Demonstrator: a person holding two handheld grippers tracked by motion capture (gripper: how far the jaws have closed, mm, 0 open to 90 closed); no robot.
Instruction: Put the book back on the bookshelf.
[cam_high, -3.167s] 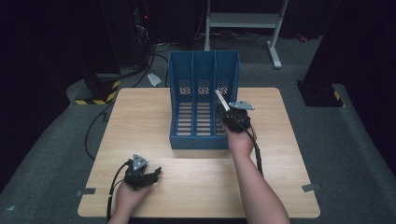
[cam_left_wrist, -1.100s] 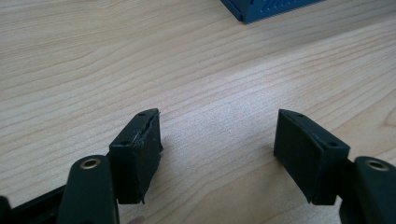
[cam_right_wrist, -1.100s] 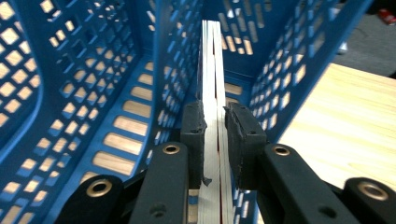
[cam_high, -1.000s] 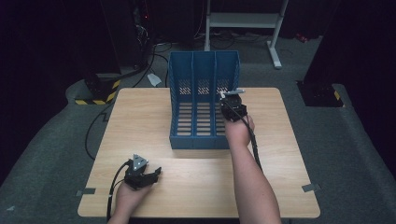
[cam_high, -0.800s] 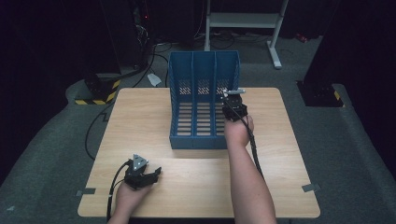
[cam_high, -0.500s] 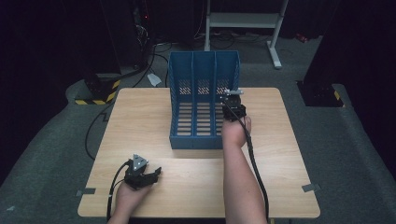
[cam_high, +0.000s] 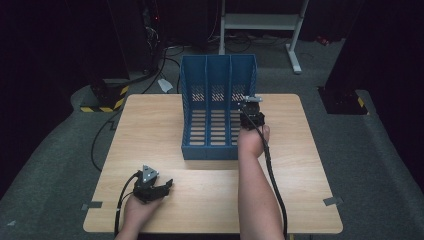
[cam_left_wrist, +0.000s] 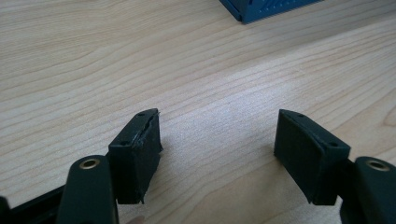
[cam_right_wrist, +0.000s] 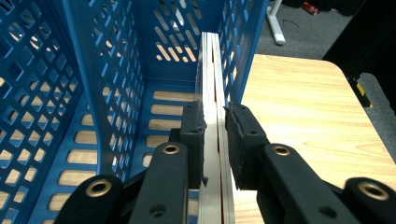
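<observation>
Right gripper view: the right gripper (cam_right_wrist: 215, 140) is clamping a thin, flat, pale case (cam_right_wrist: 212, 93) edge-up, slotting it inside the blue perforated plastic file rack's (cam_right_wrist: 107, 70) rightmost compartment. Next, likely lowering and releasing it. The left gripper (cam_left_wrist: 217, 149) is resting open and empty on the wooden table (cam_left_wrist: 140, 56).

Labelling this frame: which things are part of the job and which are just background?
In the job:
right gripper, shut on a thin flat case
blue file rack

Background:
left gripper, open over the table
white stand
</observation>
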